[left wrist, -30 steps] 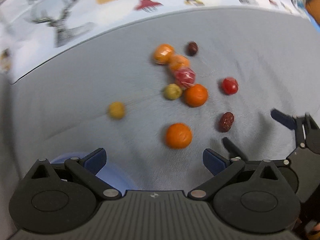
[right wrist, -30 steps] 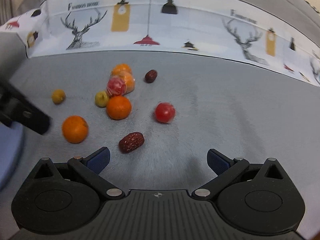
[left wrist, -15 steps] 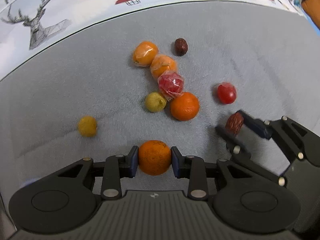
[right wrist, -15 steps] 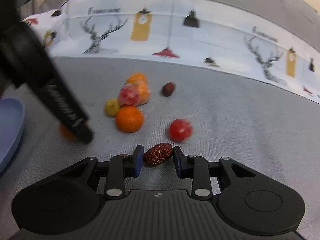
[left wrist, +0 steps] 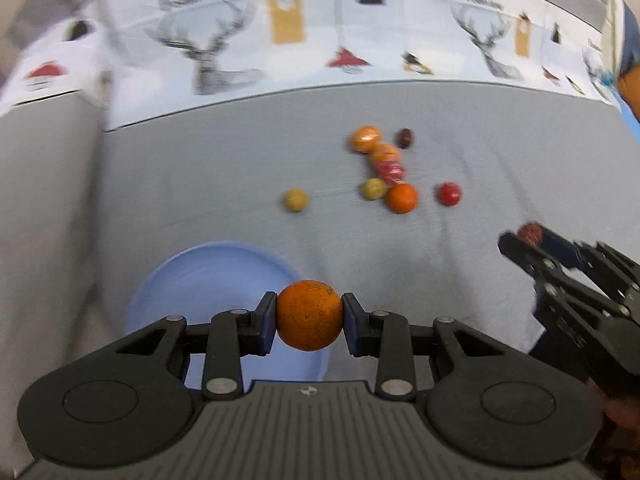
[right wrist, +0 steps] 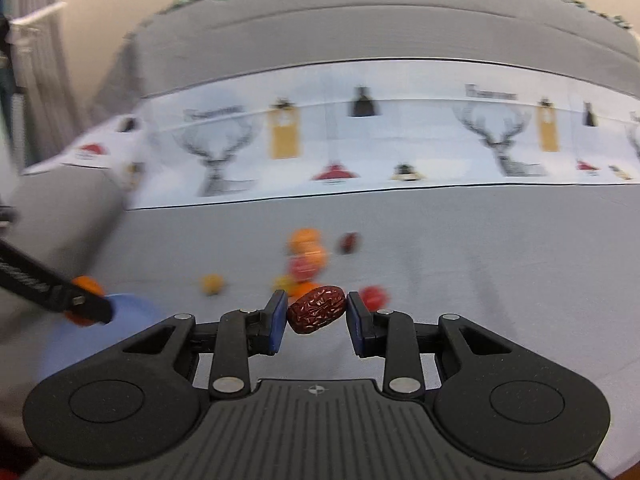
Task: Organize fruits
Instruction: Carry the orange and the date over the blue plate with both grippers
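My left gripper is shut on an orange, held in the air over the right part of a light blue plate. My right gripper is shut on a wrinkled red date, also lifted off the grey cloth. In the left wrist view the right gripper shows at the right with the date between its tips. In the right wrist view the left gripper reaches in from the left above the plate. Several fruits lie further back: an orange, a red tomato, two yellow fruits and a dark date.
Wrapped orange and red fruits lie in a row among the group. A white band printed with deer and lamps runs across the back of the grey cloth. Bare cloth lies between the plate and the fruits.
Both grippers went from open to shut, the left on the orange and the right on the date. Both then rose off the cloth, and the left one moved over the blue plate.
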The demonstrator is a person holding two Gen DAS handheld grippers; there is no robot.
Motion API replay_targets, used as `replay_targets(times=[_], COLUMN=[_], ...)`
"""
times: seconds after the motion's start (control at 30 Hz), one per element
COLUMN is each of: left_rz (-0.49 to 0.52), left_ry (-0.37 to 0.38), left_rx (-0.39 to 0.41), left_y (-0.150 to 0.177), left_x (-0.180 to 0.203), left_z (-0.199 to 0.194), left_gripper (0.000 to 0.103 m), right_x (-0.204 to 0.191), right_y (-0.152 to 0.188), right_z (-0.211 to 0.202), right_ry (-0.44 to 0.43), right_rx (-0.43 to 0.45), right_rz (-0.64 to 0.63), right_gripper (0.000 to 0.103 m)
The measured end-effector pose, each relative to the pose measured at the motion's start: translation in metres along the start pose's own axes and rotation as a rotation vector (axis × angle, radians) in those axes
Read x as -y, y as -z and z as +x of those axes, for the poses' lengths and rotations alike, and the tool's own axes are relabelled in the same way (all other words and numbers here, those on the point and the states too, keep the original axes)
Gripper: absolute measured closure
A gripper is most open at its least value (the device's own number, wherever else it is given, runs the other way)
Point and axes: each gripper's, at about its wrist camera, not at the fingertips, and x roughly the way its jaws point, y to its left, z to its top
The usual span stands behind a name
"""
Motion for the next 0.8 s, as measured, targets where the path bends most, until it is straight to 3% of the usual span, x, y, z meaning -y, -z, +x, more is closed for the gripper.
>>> replay_targets(times=[0.17, 0.33, 0.53, 0.8], left_rz=[-0.056, -0.115, -0.184, -0.206], left_ry=[-0.053, -0.057, -0.074, -0.071], left_rx=[0.024, 0.039, 0.062, 0.102], left_y=[0.039, 0.075, 0.109, 0.125], left_x=[-0.030, -0.055, -0.076, -0.084], left_z=[-0.046, -0.073, -0.091, -0.101], left_gripper=[0.066, 0.066, 0.066, 0.066], right_x=[-0.049, -0.097, -0.132, -0.141], right_y=[0.002, 0.012, 0.026, 0.028], right_z=[-0.035, -0.065, -0.088, -0.101], right_ry=[-0.132, -0.211, -0.242, -0.226], right_rx=[-0.035, -0.032, -0.039, -0.030], right_rz=[0.012, -0.080, -0.205, -0.248], right_gripper=[0.070, 0.070, 0.070, 0.069])
